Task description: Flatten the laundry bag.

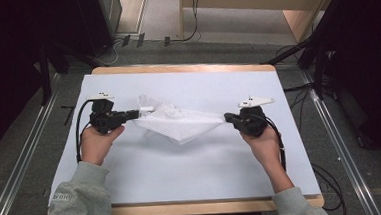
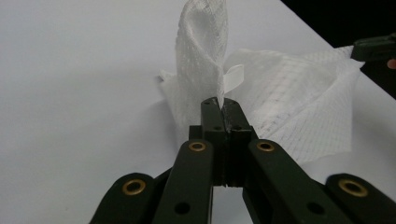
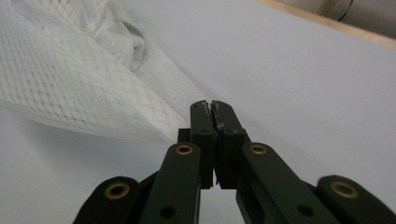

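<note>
A white mesh cloth point(image 1: 179, 122) hangs stretched between both grippers over the white table point(image 1: 192, 172). My left gripper point(image 1: 137, 112) is shut on the cloth's left corner; in the left gripper view the cloth point(image 2: 205, 60) rises in a fold from the closed jaws of the left gripper point(image 2: 220, 106). My right gripper point(image 1: 226, 118) is shut on the right corner. In the right gripper view the cloth point(image 3: 70, 88) fans out to the left from the pinched tip of the right gripper point(image 3: 211, 106). The cloth's middle sags toward the table.
The white surface has a wooden edge point(image 1: 186, 67) at the far side and one along the near side. Cables point(image 1: 328, 179) and black stands surround the table on the grey floor. The other gripper's tip point(image 2: 373, 46) shows far right in the left gripper view.
</note>
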A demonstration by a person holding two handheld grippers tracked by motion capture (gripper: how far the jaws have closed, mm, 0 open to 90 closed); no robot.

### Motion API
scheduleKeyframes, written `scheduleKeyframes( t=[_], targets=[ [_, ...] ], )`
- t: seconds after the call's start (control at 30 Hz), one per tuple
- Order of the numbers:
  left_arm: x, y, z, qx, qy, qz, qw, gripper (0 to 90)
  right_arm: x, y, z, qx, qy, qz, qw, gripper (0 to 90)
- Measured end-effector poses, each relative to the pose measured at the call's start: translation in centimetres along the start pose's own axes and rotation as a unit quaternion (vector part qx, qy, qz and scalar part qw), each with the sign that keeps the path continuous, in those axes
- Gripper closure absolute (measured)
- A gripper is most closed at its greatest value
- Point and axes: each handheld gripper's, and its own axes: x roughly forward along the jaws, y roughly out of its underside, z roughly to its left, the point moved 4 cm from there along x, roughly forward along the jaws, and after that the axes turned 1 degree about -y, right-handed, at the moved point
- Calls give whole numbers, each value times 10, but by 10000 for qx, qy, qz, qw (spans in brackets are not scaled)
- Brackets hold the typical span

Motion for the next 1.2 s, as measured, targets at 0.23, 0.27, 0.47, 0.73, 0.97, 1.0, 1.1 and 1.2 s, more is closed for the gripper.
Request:
scheduleKeyframes(
  t=[0.23, 0.27, 0.47, 0.73, 0.97, 1.0, 1.1, 1.2],
  targets=[
    [-12, 24, -22, -46, 133, 195, 9997, 900, -9, 19, 7, -93, -172, 234, 9995, 894],
    [-11, 34, -26, -22, 157, 376, 9992, 900, -8, 24, 7, -15, -247, 317, 9992, 893],
    [-9, 55, -31, -43, 153, 843, 9963, 830, -1, 44, 2, 201, -573, 717, 9956, 771],
    [-16, 58, -24, 68, -77, 714, 9974, 505, 1, 31, -3, 267, -736, 466, 9958, 628],
    [-19, 26, -7, -3, -117, 463, 9989, 467, 26, 13, -2, 108, -824, 551, 9950, 631],
    [-16, 22, -4, -4, -80, 473, 9989, 467, 31, 11, -3, 138, -842, 558, 9948, 632],
    [-8, 14, 1, 10, 3, 508, 9987, 468, 45, 6, -6, 122, -924, 629, 9937, 636],
    [8, 5, 6, 60, 13, 616, 9981, 468, 54, 4, -8, 102, -918, 659, 9935, 641]
  ],
)
